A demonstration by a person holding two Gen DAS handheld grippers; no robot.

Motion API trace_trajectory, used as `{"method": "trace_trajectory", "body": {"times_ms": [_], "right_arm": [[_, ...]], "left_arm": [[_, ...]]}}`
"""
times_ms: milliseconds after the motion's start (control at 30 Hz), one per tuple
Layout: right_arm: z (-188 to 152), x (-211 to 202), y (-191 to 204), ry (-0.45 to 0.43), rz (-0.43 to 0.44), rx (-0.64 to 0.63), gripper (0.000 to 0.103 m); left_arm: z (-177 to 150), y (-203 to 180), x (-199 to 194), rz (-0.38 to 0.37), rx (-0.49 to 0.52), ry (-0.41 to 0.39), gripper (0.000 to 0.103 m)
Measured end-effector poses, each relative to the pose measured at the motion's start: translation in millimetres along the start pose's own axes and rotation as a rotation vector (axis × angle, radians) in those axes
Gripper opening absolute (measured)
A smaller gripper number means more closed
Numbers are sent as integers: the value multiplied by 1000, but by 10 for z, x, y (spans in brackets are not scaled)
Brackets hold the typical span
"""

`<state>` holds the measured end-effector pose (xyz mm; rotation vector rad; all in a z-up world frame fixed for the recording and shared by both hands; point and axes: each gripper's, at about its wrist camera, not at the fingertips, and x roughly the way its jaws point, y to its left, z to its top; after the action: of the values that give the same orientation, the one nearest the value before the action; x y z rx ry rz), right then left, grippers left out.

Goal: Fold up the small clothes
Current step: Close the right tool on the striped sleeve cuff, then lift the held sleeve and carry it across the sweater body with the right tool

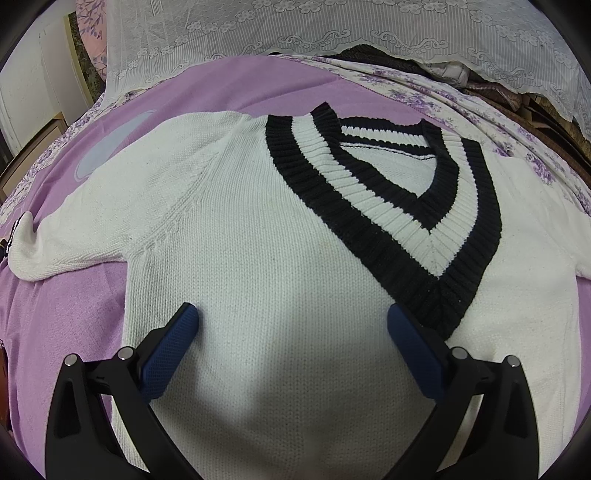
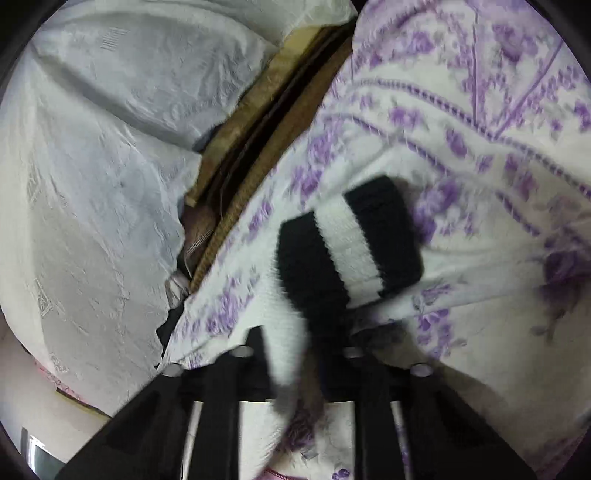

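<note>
- A white knitted sweater (image 1: 258, 229) is laid flat, front up, on the purple sheet (image 1: 66, 314) of a bed, its V-neck (image 1: 406, 206) turned toward the far edge where a lace-trimmed cover (image 1: 332, 33) hangs.
- The neckline is ribbed in black and white bands; one sleeve (image 1: 74, 236) is stretched out toward the bed's left edge, its cuff only just in view.
- The other sleeve is seen from the right wrist view: its black-and-white striped cuff (image 2: 354, 240) lies over a floral purple-and-white quilt (image 2: 480, 147) near the bed's right side.
- The right hand-held gripper (image 2: 295, 354) is pressed together on the white knit just below that cuff, the cloth being pinched between the fingers; the picture is blurred there, so the exact bite cannot be judged.
- The left hand-held gripper (image 1: 291, 325) is spread wide above the sweater's chest, nothing being held; whether its blue pads (image 1: 173, 354) touch the knit cannot be told.
- The step in hand is judged to be the first fold: a sleeve has been taken so that it can be brought across the body.
- The next move would call for the pinched sleeve to be lifted and carried inward over the chest, with the body kept flat, perhaps by the left hand-held gripper.
- Soft, loose knit is likely to sag and bunch, so an even lay-down would be needed.
</note>
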<state>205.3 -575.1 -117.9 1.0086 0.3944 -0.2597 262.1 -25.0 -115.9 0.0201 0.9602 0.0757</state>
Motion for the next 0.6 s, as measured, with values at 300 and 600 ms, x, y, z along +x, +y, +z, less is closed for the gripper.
{"method": "trace_trajectory", "body": {"times_ms": [300,600], "right_arm": [[-43,-322,376,-70,8,-161,7],[-264,-346,817,-48,16,-283,7]], "left_arm": [[188,392,-212,23,-15,-40,99],[334,1533,41,167,-179,7,99]]}}
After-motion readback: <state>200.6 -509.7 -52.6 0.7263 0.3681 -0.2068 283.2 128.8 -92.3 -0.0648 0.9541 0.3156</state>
